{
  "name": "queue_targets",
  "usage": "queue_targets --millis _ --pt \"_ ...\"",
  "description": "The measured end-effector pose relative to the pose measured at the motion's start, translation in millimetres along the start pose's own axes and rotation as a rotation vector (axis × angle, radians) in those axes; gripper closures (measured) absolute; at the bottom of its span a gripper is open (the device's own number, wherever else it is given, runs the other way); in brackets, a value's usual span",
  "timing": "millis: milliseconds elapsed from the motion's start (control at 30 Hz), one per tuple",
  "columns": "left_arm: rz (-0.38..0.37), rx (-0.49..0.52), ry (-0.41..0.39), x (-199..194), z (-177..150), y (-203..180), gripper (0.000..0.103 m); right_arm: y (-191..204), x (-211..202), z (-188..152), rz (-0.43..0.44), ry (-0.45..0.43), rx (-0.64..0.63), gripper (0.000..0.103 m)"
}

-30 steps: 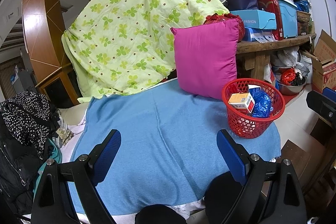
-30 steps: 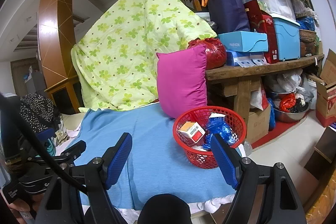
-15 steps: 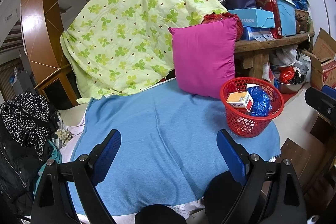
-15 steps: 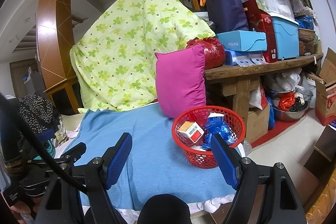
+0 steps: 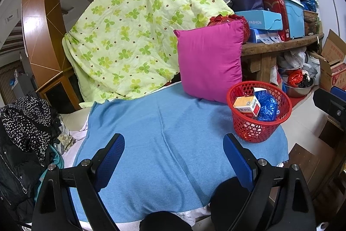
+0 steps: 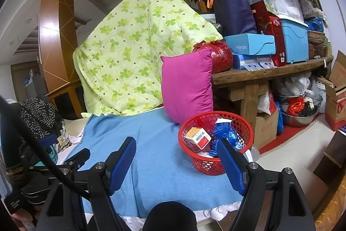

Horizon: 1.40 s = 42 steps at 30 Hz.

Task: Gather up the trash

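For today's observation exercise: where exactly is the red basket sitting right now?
The red basket stands on the blue blanket near its right edge in both wrist views, just in front of the pink cushion.

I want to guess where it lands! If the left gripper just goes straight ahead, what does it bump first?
Probably the blue blanket: the open left gripper tilts down at bare cloth. The red basket sits off to its right.
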State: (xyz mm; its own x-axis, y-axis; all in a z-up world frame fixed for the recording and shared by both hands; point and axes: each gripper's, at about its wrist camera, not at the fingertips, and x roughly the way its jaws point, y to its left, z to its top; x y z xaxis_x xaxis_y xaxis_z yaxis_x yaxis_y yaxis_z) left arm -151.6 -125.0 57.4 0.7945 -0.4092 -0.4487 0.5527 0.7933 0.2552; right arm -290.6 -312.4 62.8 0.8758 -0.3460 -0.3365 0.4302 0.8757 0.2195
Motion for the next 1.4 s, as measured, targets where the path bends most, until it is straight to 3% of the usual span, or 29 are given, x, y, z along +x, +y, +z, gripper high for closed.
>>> queue_targets --millis 1400 --pt "-0.031 -0.006 -0.008 -2.7 -1.6 -1.6 0.01 -2.1 0.9 8.6 -0.012 -0.014 -0.008 0.023"
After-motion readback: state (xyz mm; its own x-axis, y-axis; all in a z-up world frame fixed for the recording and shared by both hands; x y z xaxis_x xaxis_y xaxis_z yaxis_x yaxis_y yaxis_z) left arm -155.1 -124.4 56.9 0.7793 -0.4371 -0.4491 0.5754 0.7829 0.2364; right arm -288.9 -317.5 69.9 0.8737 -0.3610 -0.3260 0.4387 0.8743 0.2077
